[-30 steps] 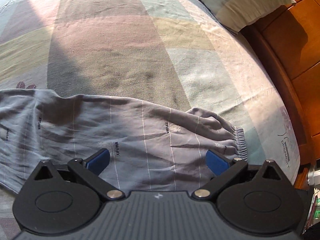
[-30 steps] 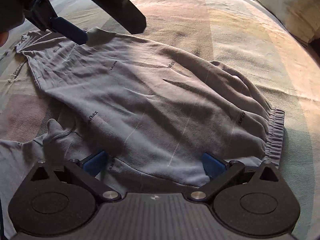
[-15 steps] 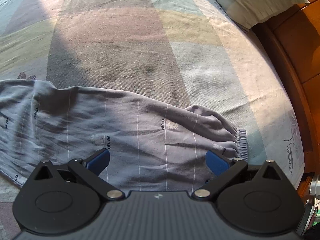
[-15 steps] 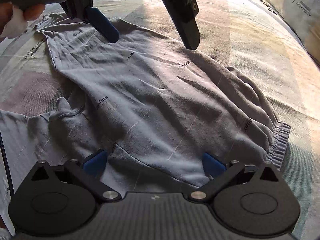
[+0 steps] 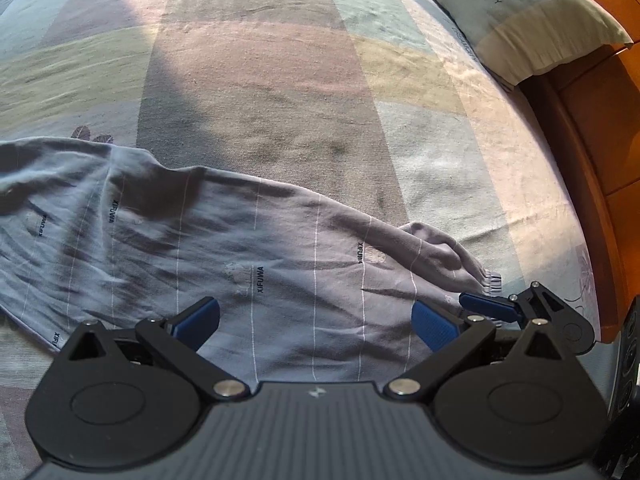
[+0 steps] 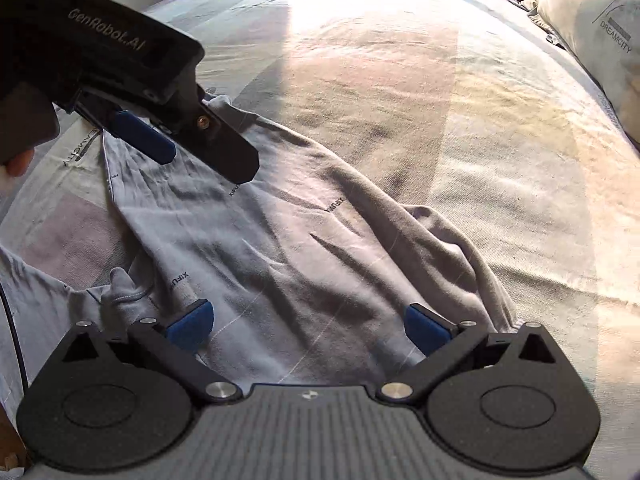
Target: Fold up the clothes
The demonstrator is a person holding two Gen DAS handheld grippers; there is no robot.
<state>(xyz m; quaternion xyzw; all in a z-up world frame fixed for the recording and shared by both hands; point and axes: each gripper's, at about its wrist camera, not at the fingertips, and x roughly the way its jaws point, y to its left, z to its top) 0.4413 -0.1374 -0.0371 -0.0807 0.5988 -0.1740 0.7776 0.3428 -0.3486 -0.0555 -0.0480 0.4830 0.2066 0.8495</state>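
Crumpled grey pin-striped cotton garment (image 5: 248,264) spread on a pastel checked woven bedsheet (image 5: 260,80).
Both black gripper tools with blue ribbed pads, left (image 5: 314,318) and right (image 6: 308,326), are held wide apart, nothing gripped; elastic cuff (image 5: 490,280) seen at three o'clock.

Hard sunlight glares across the bedspread (image 6: 360,20); fisheye-bent edges.

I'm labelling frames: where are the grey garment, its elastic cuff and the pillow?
grey garment (image 6: 280,248): right wrist view, middle of the fabric.
elastic cuff (image 5: 490,282): left wrist view, gathered end.
pillow (image 5: 516,12): left wrist view, printed face.
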